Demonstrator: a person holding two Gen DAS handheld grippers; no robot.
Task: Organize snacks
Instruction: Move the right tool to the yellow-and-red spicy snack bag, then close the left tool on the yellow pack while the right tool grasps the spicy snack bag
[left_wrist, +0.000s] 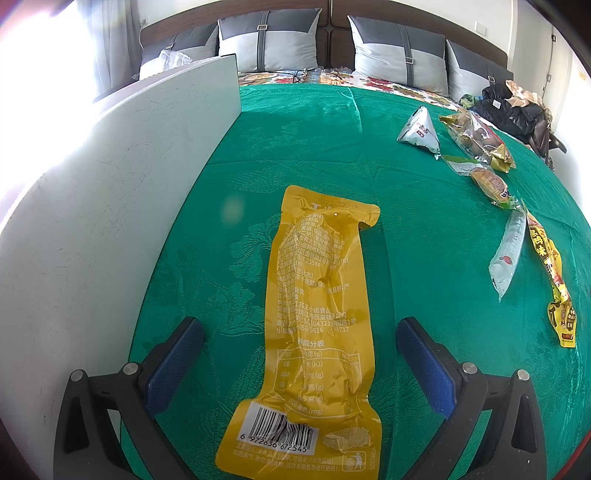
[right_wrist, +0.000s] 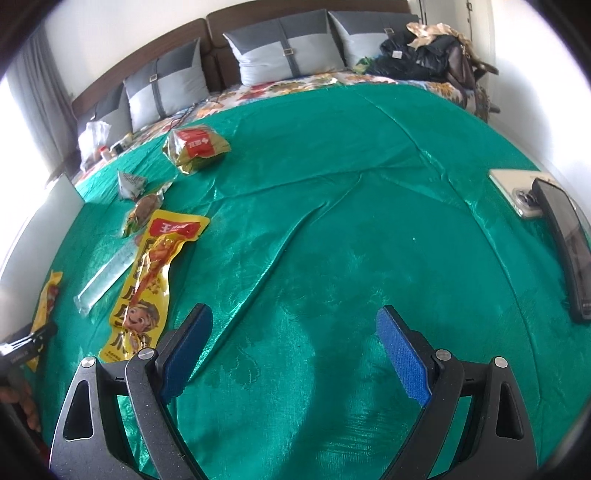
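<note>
A long yellow snack packet (left_wrist: 317, 325) lies printed back up on the green bed cover (left_wrist: 314, 147), between the fingers of my left gripper (left_wrist: 299, 328), which stands open and clear of it. To the right lies a row of snacks: a triangular silver packet (left_wrist: 421, 131), a bag of brown snacks (left_wrist: 476, 140), a small round snack (left_wrist: 487, 182), a clear long packet (left_wrist: 508, 254) and a yellow strip packet (left_wrist: 552, 273). My right gripper (right_wrist: 295, 314) hangs open over bare cover, with a yellow cartoon packet (right_wrist: 147, 280) just left of its left finger.
A white board (left_wrist: 110, 203) stands along the left side of the bed. A phone (right_wrist: 517, 195) and a long black device (right_wrist: 565, 251) lie at the right edge. Grey pillows (right_wrist: 288, 48) and a heap of dark bags (right_wrist: 424, 55) sit at the head.
</note>
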